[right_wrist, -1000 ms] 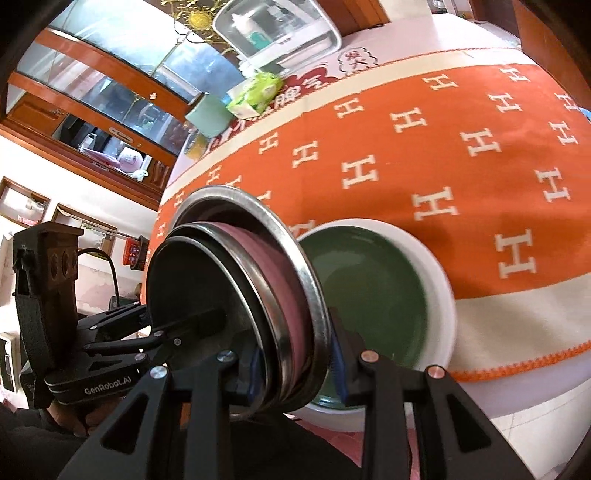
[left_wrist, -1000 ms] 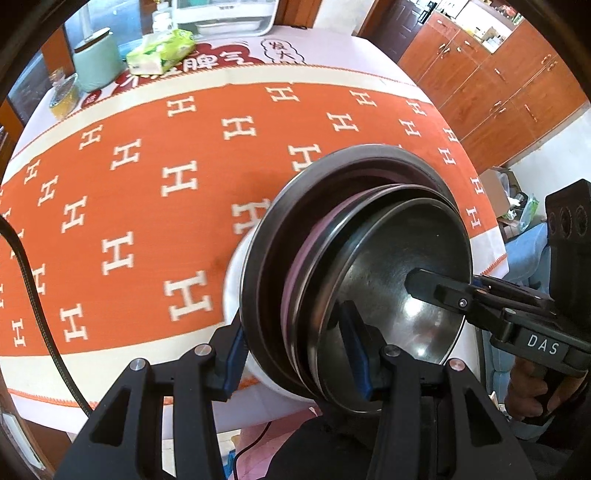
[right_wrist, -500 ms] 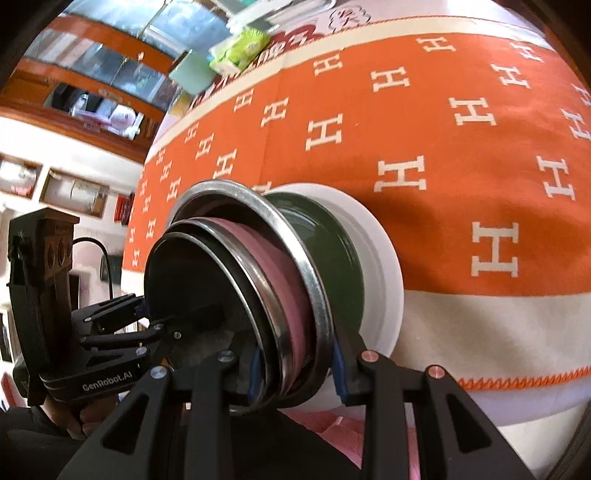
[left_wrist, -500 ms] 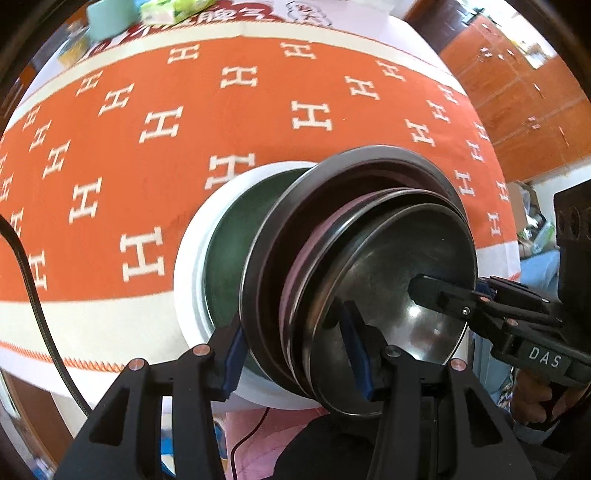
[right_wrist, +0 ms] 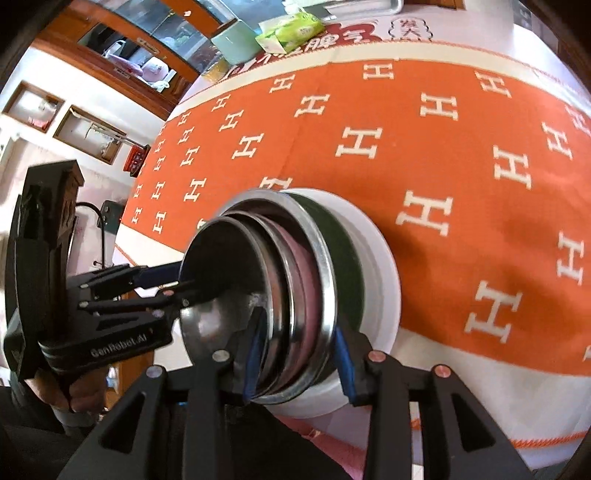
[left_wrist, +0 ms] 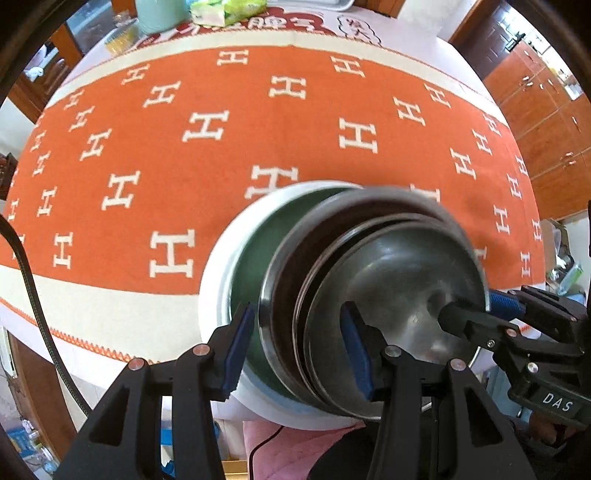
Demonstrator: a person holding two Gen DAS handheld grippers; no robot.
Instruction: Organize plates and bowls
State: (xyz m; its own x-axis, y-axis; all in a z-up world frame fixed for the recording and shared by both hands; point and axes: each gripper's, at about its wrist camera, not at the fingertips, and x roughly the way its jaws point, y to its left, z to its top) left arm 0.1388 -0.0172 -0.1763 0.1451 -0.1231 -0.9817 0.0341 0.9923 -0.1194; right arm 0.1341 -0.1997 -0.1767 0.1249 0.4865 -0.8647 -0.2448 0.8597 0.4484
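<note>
A tilted stack of nested steel bowls (left_wrist: 388, 277) (right_wrist: 295, 277) with a pink dish among them leans in a white plate with a green centre (left_wrist: 218, 280) (right_wrist: 384, 266) at the table's near edge. My left gripper (left_wrist: 297, 350) is shut on the stack's near rims, one pad outside the largest bowl and one inside the innermost. From the other side my right gripper (right_wrist: 300, 360) straddles the rims. Its jaws are opening, and its outer pad stands just off the rim. Each gripper shows in the other's view: left gripper (right_wrist: 184, 280), right gripper (left_wrist: 458, 314).
An orange tablecloth (left_wrist: 221, 129) with white H marks covers the table. At its far edge sit a green tissue pack (right_wrist: 291, 31) and a mint container (right_wrist: 236, 44). Wooden cabinets (left_wrist: 535, 110) stand to the right. A black cable (left_wrist: 33, 295) hangs at the left.
Both grippers have come down with the stack and rolled, so it now leans in the white plate. The right gripper's fingers have spread slightly off the rims.
</note>
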